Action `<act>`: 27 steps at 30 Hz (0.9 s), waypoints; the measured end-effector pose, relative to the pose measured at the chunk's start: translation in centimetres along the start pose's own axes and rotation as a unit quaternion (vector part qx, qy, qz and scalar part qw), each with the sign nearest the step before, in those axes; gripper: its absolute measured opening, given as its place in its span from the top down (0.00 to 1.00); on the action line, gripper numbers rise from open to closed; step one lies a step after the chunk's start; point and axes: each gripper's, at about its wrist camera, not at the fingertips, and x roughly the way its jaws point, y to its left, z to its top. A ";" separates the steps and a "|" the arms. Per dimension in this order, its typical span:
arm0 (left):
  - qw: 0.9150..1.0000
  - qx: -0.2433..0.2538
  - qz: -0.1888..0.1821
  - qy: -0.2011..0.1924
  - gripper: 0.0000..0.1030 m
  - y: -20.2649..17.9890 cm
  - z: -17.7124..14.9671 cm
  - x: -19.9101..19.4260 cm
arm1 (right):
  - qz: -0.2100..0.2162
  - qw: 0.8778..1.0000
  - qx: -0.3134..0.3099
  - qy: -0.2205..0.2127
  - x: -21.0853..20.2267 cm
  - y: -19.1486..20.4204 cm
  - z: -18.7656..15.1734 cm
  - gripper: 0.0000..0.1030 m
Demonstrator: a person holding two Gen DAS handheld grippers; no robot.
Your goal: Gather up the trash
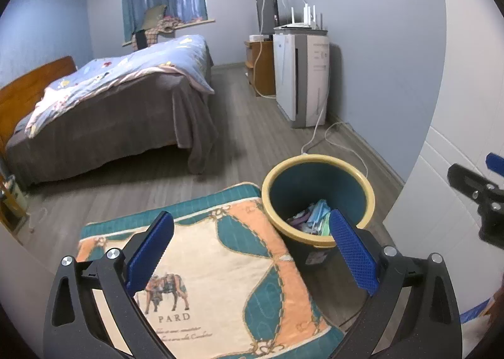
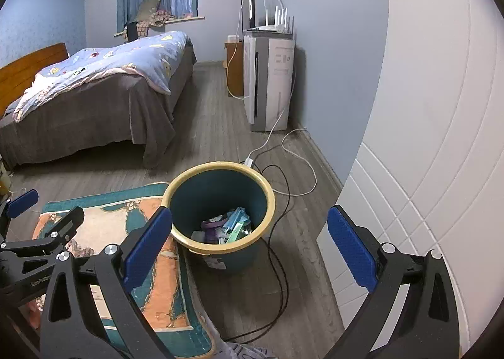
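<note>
**A:** So, where has the trash ended up?

**B:** At the bottom of the round teal plastic bin with the yellow rim (image 2: pixel 220 211). Crumpled wrappers and packets (image 2: pixel 225 226) in purple, pale blue and green lie heaped there. The bin stands on the grey wood-plank floor (image 2: pixel 208 125), its side touching the edge of the teal, orange and cream patterned mat (image 1: pixel 220 264), probably so it sits within easy reach of both arms.

**A:** And the tools?

**B:** The left gripper (image 1: pixel 252 251) hangs over the mat, jaws spread wide and holding nothing. The right gripper (image 2: pixel 249 251) hovers just above the bin's near rim, jaws likewise wide apart and empty, which suits a drop already made or a reach about to begin.

**A:** Anything left to gather?

**B:** I see no loose scraps on the mat or floor, though the fisheye edges are dim, so I can't be certain. Black and white cables (image 2: pixel 283 176) trail beside the bin.
</note>
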 end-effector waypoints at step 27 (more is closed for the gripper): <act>1.000 0.008 0.007 0.003 0.05 0.0 -0.2 -0.1 | 0.002 1.000 -0.003 -0.005 -0.7 0.2 0.0 0.06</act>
